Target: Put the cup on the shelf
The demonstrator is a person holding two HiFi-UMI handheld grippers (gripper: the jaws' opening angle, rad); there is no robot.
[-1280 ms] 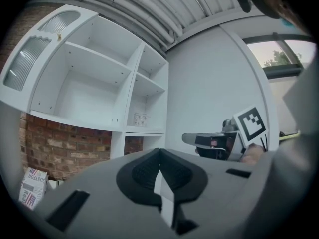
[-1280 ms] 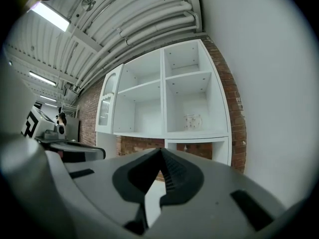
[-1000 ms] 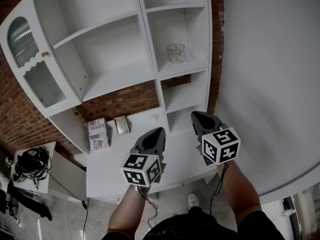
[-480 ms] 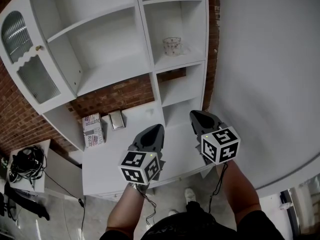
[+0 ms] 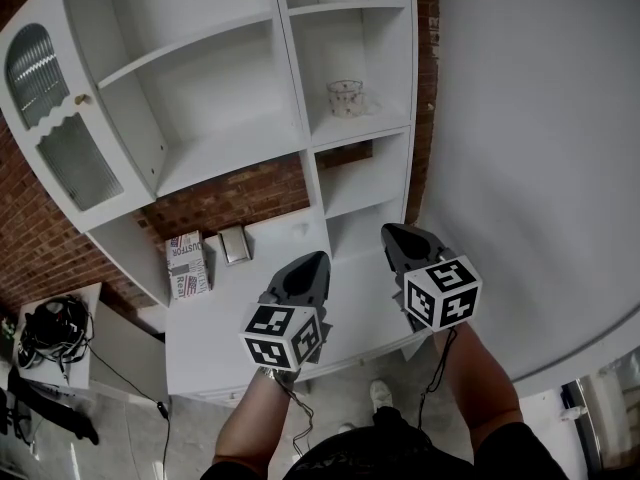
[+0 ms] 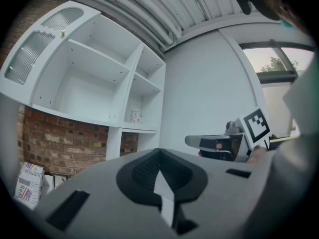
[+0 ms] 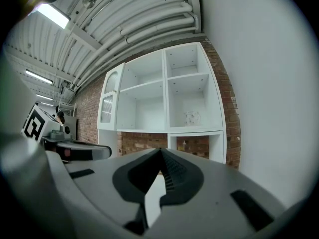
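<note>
Left gripper [image 5: 317, 259] and right gripper [image 5: 389, 231] sit low centre in the head view, above the white counter [image 5: 225, 323]. Both pairs of jaws are pressed together with nothing between them. There is open air between the grippers and the shelf unit [image 5: 298, 133].

The cup [image 5: 346, 98], upper centre, is clear patterned glass. It stands upright in the right column's middle compartment, well apart from both grippers.

The shelf boards are smooth, white and square-edged. A cabinet door [image 5: 42, 66] at upper left has ribbed glass and a scalloped trim. Brick wall [image 5: 235, 196] shows behind the unit, and a plain white wall [image 5: 540, 148] fills the right.

A printed box [image 5: 187, 265] stands on the counter, left of centre; its lettering is too small to read.
</note>
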